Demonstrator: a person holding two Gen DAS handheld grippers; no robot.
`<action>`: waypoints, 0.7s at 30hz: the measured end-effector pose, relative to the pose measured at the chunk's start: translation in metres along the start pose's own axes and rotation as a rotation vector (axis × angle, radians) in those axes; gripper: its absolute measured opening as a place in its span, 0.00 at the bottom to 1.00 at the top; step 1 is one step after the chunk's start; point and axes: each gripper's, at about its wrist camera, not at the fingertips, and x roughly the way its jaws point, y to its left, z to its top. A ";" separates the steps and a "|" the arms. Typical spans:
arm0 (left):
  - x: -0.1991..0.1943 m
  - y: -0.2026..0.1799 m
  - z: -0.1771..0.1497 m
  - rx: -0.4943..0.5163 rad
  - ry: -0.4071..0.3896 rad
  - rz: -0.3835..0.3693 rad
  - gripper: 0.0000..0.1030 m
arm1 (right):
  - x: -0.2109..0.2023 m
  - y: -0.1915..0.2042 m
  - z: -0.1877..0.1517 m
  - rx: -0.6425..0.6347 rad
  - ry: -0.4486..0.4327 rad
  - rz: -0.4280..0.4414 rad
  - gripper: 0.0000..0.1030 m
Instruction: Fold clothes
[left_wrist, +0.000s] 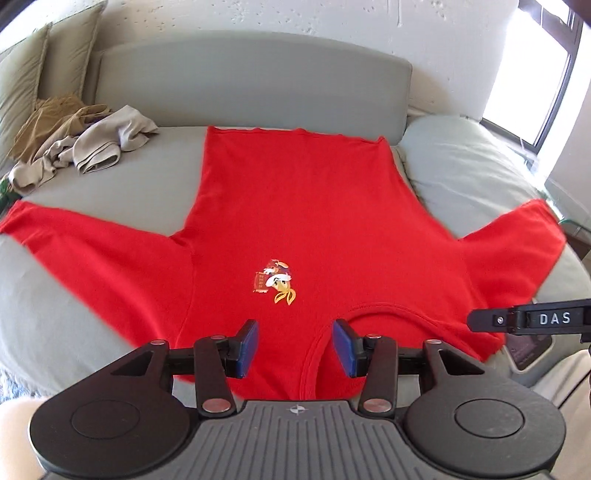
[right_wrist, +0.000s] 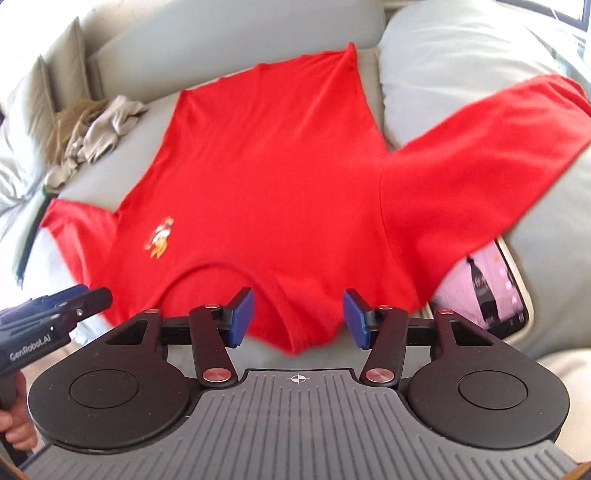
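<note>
A red T-shirt (left_wrist: 295, 206) with a small cartoon print (left_wrist: 275, 281) lies flat on the grey sofa seat (left_wrist: 110, 184), sleeves spread and collar (left_wrist: 369, 308) nearest me. My left gripper (left_wrist: 297, 345) hovers open over the left side of the collar; its blue pads (left_wrist: 253, 341) stand apart with cloth below the gap. In the right wrist view the same T-shirt (right_wrist: 266, 177) fills the middle. My right gripper (right_wrist: 299, 319) is open above the shirt's near shoulder edge, and its pads (right_wrist: 356, 321) do not touch the cloth. Each gripper shows in the other's view: right gripper (left_wrist: 476, 319), left gripper (right_wrist: 99, 297).
Crumpled beige clothes (left_wrist: 96, 147) (right_wrist: 107, 125) lie at the back left of the seat by cushions (left_wrist: 44, 74). A grey pillow (left_wrist: 461, 155) sits at the right under one sleeve. A device with a lit screen (right_wrist: 487, 288) lies beside the shirt's right shoulder. A bright window (left_wrist: 535, 74) is at the right.
</note>
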 end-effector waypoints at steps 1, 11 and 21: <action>0.010 -0.004 0.000 0.013 0.020 0.013 0.42 | 0.008 0.002 0.003 -0.003 0.012 -0.010 0.54; 0.004 -0.011 -0.027 0.127 0.183 0.018 0.43 | 0.012 -0.011 -0.019 0.001 0.168 0.049 0.55; -0.055 -0.037 0.013 0.048 0.002 -0.093 0.60 | -0.108 -0.151 0.011 0.442 -0.339 0.092 0.86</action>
